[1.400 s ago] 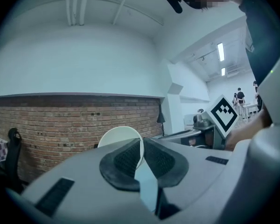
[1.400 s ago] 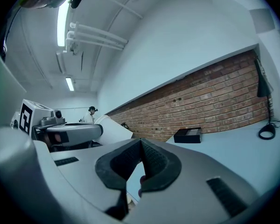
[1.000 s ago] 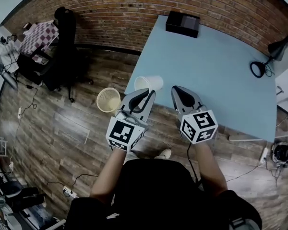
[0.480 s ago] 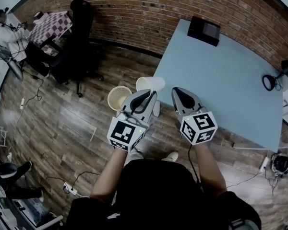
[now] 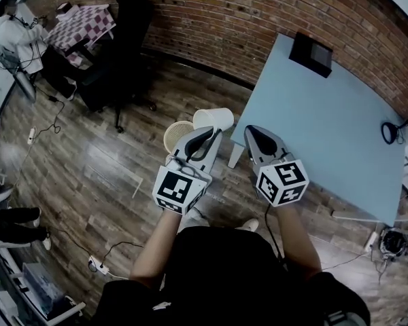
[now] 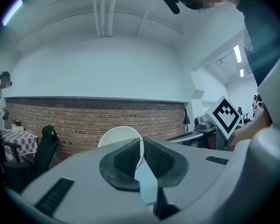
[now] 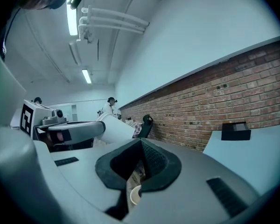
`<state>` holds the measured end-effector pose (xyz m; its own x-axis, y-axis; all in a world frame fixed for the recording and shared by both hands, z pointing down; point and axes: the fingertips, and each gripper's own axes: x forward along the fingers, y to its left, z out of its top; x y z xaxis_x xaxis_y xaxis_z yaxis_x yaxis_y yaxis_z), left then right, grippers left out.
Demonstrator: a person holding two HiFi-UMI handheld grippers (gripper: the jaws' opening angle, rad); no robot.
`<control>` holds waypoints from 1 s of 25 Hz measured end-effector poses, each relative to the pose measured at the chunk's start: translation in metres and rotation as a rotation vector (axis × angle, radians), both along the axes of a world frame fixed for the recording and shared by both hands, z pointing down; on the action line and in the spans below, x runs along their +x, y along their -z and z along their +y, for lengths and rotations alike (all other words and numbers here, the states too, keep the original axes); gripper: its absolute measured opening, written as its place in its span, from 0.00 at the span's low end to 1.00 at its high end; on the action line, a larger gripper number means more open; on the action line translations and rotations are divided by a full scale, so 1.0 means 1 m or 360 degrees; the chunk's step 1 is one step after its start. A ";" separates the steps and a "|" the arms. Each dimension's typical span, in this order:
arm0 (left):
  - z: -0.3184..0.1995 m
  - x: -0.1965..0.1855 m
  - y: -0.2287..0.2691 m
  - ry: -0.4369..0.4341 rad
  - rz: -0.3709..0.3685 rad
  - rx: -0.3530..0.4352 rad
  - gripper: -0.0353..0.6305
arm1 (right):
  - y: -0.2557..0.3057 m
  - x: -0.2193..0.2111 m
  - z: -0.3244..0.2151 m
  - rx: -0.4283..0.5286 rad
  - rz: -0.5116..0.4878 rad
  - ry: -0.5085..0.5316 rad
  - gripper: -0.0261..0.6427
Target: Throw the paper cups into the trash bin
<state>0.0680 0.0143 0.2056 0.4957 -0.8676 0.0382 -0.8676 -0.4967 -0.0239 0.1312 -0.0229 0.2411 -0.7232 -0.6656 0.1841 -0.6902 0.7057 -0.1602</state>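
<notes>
While pinching paper cup (image 5: 215, 118) rim in left gripper (image 5: 209, 132) near trash bin (image 5: 177, 134), holding right gripper (image 5: 252, 130) closed, empty.

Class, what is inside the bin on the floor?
Only bare mesh shows inside the bin; no cup lies in the visible part. Its right side is covered by the left gripper and the cup it holds.
</notes>
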 end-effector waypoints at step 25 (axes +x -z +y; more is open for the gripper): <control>0.025 -0.182 -0.027 0.0102 0.0065 -0.0070 0.10 | -0.008 -0.168 0.016 0.0000 0.0078 0.0056 0.05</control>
